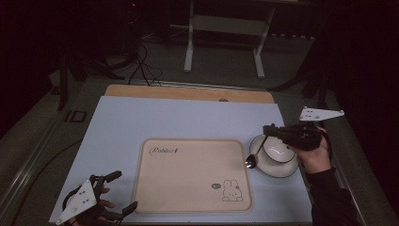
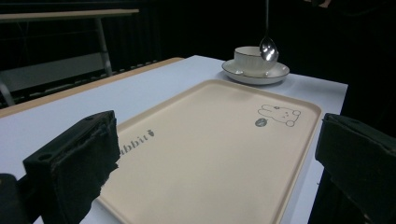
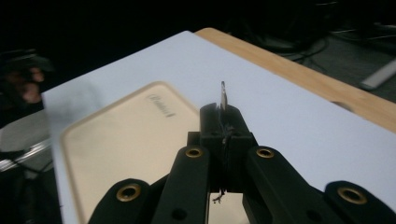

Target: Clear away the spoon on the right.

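Note:
A silver spoon (image 1: 252, 159) hangs bowl-down over the left rim of a white saucer (image 1: 287, 168), with my right gripper (image 1: 270, 129) shut on its handle. A white cup (image 1: 276, 148) stands on that saucer. In the right gripper view the handle's end (image 3: 223, 95) sticks up from the closed right gripper (image 3: 222, 117). A beige tray (image 1: 188, 172) with a rabbit drawing lies mid-table. My left gripper (image 1: 121, 192) rests open near the front left corner, holding nothing. Its own view looks across the tray (image 2: 205, 149) to the cup (image 2: 250, 57) and the spoon (image 2: 268, 47).
A pale blue mat (image 1: 141, 122) covers the table, with a wooden strip (image 1: 188, 92) along its far edge. Behind the table are a white metal frame (image 1: 226, 28) and floor cables (image 1: 143, 66). The person's left hand (image 3: 25, 79) appears far off in the right gripper view.

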The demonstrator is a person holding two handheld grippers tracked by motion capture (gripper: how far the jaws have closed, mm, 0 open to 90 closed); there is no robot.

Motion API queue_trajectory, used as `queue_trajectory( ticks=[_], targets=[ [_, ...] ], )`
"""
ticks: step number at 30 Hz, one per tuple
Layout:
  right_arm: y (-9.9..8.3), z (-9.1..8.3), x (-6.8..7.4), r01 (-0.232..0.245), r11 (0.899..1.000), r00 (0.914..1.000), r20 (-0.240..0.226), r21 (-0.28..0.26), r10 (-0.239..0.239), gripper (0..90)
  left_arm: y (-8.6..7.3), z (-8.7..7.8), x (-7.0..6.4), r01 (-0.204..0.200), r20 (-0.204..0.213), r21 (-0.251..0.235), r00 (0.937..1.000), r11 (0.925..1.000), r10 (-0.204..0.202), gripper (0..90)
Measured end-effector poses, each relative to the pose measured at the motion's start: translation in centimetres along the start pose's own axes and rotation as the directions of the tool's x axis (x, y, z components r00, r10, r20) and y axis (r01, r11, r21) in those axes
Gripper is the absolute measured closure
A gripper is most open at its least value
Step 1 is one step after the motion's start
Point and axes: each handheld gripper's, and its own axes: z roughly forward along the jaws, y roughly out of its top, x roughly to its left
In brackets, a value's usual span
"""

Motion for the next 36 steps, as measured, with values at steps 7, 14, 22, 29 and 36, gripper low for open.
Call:
queue_trajectory(
  ticks=[7,14,22,29,36],
  targets=[
    [-0.1,1.6,0.8,0.020,1.000,0.9965,-0.081,0.011,-0.019,89.7,0.0,0.0,0.0,0.001,0.002,-0.001,1.0000,1.0000,-0.001,0.0],
    [-0.4,3.6,1.6,0.061,0.997,0.9865,-0.155,0.047,-0.053,89.7,0.0,0.0,0.0,-0.002,0.004,-0.002,1.0000,1.0000,0.002,0.0],
    [-1.1,5.8,2.6,0.076,0.996,0.9590,-0.277,0.049,-0.059,89.7,0.0,0.0,0.0,-0.003,0.007,0.000,1.0000,1.0000,0.003,0.0],
    [-1.9,8.1,3.5,0.091,0.992,0.9396,-0.337,0.083,-0.058,89.7,0.0,0.0,0.0,-0.005,0.009,0.001,1.0000,1.0000,0.005,0.0],
    [-2.9,10.3,4.2,0.099,0.987,0.9193,-0.391,0.128,-0.041,89.7,0.0,0.0,0.0,-0.004,0.010,0.000,0.9999,1.0000,0.004,0.0]
  ],
)
